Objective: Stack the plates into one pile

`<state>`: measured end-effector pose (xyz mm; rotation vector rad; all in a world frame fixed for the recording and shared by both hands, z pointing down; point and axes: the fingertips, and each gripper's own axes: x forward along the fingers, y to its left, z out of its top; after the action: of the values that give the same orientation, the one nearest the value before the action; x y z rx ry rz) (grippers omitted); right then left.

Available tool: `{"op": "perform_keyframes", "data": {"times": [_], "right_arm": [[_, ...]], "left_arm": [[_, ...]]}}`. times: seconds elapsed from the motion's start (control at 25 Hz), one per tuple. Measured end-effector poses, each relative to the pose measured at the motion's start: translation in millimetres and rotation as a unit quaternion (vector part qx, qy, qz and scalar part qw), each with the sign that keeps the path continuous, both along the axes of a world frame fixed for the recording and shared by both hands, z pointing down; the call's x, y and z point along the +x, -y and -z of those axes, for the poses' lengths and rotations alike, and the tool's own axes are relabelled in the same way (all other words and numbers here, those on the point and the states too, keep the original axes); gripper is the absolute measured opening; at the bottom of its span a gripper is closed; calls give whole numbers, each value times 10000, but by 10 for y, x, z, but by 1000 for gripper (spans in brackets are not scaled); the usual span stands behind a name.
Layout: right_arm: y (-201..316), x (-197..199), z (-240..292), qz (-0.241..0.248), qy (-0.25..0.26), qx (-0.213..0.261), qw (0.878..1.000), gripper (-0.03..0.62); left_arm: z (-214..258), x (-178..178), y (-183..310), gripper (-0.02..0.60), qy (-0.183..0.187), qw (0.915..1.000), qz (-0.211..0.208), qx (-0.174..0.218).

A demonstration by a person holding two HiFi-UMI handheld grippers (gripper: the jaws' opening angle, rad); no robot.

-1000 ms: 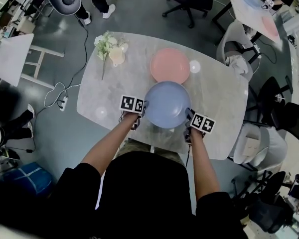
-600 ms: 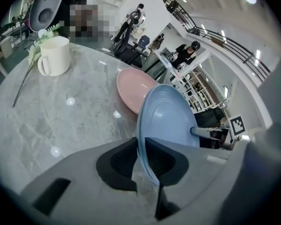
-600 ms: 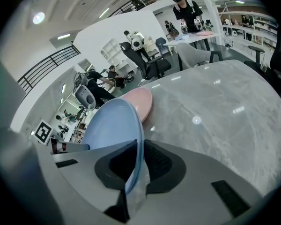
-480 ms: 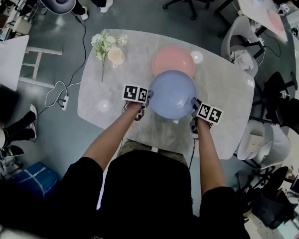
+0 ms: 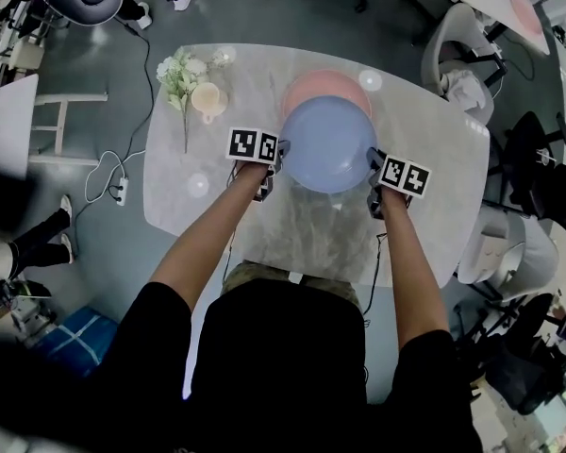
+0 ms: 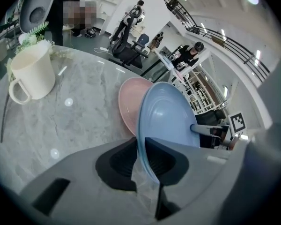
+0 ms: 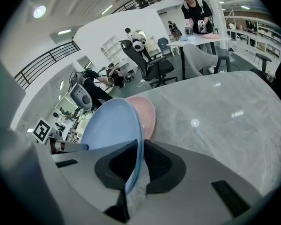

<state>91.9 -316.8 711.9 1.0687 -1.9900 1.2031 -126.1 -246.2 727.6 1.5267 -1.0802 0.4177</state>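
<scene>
A blue plate hangs above the marble table, held by both rims. My left gripper is shut on its left edge, and my right gripper is shut on its right edge. The blue plate covers most of the pink plate, which lies flat on the table just beyond it. In the left gripper view the blue plate stands edge-on between the jaws with the pink plate behind it. The right gripper view shows the blue plate clamped the same way, the pink plate past it.
A cream mug and a bunch of white flowers stand at the table's far left. Office chairs ring the table's right side. A cable and power strip lie on the floor at left.
Both grippers have carried the blue plate away from me across the table. It now overlaps most of the pink plate, where before it hung nearer than that plate.
</scene>
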Motion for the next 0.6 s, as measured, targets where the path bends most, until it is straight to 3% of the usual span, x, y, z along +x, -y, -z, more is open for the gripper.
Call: {"op": "perform_keyframes", "data": {"times": [0.12, 0.32, 0.6], "right_arm": [[184, -34, -23, 52, -51, 14, 10000, 42], [382, -93, -131, -168, 24, -118, 9998, 41], [496, -112, -301, -449, 135, -221, 9987, 42]], "left_arm": [[-23, -25, 164, 63, -126, 9999, 104, -22], [-118, -90, 394, 67, -60, 9999, -108, -27], [-211, -182, 659, 66, -350, 9989, 287, -80]]}}
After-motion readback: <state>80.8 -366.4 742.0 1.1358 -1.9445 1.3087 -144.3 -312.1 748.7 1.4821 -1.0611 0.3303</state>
